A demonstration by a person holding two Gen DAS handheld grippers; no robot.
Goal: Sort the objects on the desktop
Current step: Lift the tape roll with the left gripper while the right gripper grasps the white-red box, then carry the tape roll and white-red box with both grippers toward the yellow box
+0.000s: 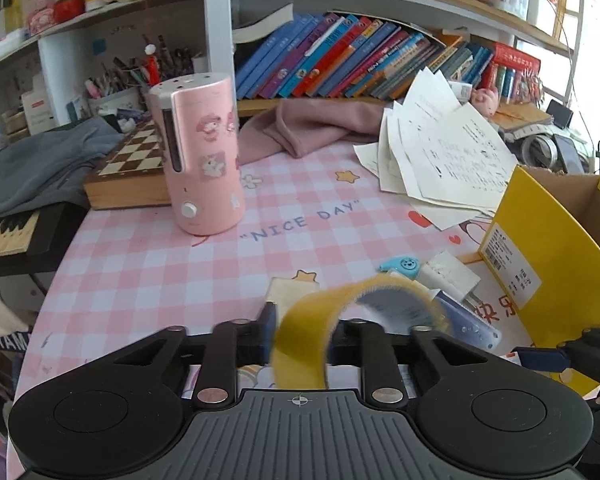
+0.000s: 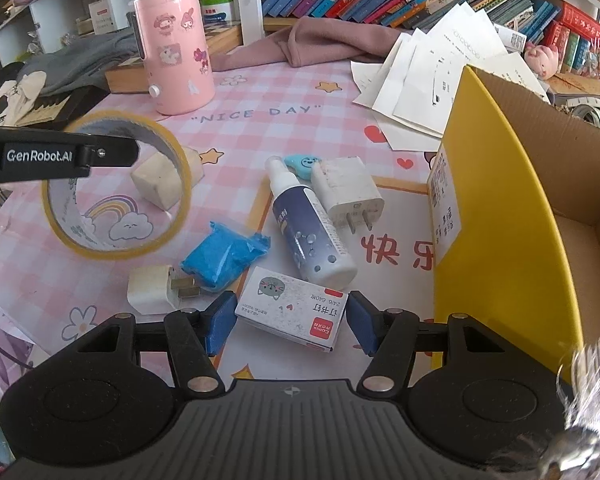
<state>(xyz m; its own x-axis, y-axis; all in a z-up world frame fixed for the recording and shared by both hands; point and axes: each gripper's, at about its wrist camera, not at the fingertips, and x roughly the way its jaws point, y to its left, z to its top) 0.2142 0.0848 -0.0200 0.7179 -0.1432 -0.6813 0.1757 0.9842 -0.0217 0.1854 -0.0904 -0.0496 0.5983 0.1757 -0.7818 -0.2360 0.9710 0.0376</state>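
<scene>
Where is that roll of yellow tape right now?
The tape roll is off the desk, held up by the left tool. In the right wrist view it hangs at the left, above the rainbow print, left of the blue packet.

The desk mat [image 2: 260, 128] carries the printed text "NICE DAY" and the red characters "快乐". The left gripper [image 2: 134, 148] arm reads "GenRobot.AI". The staple box [image 2: 292, 308] is labelled "订书钉" and "24/6".

Yellow tape roll [image 2: 116, 184] — lifted, tilted above the mat; staple box [image 2: 292, 308] flat.
</scene>
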